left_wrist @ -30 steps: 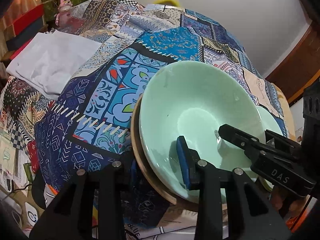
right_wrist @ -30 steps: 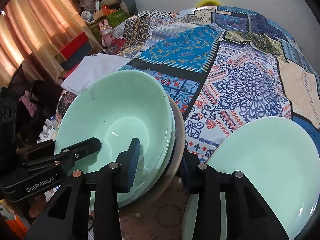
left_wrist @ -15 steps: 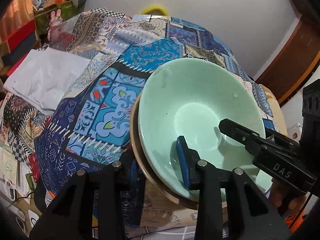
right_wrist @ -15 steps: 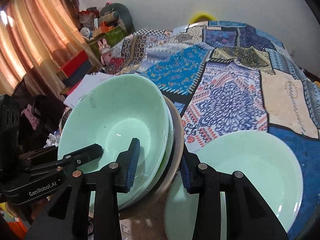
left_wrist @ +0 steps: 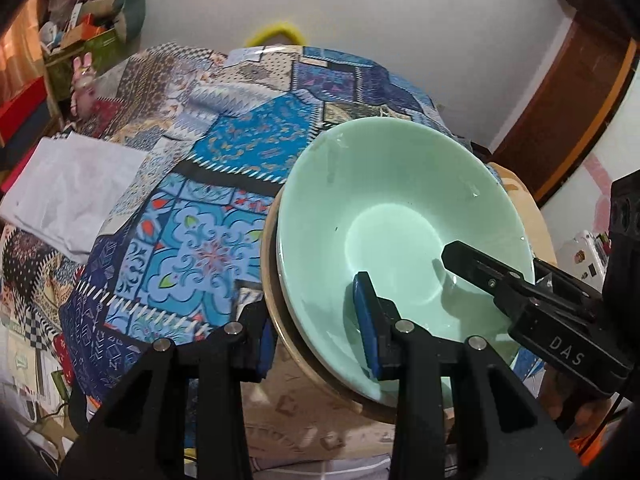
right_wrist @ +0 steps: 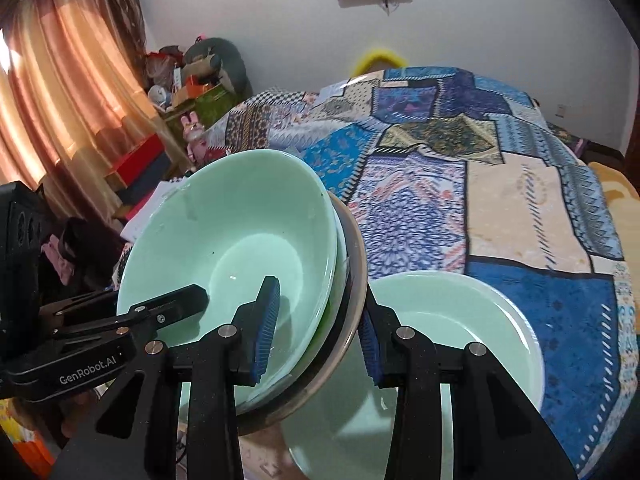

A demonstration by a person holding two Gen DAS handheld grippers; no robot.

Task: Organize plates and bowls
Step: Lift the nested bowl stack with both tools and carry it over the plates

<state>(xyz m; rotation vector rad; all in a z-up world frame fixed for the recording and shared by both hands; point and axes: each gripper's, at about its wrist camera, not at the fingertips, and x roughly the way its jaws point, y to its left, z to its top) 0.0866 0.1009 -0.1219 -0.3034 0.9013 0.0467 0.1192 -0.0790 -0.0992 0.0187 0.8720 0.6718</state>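
Left gripper [left_wrist: 316, 328] pinches stack of green bowls [left_wrist: 384, 216] at its 7 o'clock rim. Right gripper [right_wrist: 316, 332] pinches same stack at its 5 o'clock rim. Stack tilted, held above patchwork cloth [right_wrist: 500, 184]. Green plate [right_wrist: 472, 320] lies just beside stack, at 3 o'clock.

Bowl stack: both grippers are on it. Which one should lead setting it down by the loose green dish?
Right, probably. The right gripper clamps the stack at the rim nearest the dish, which lies in plain view beside it. The left gripper holds the far rim, and the stack hides the dish from its camera.
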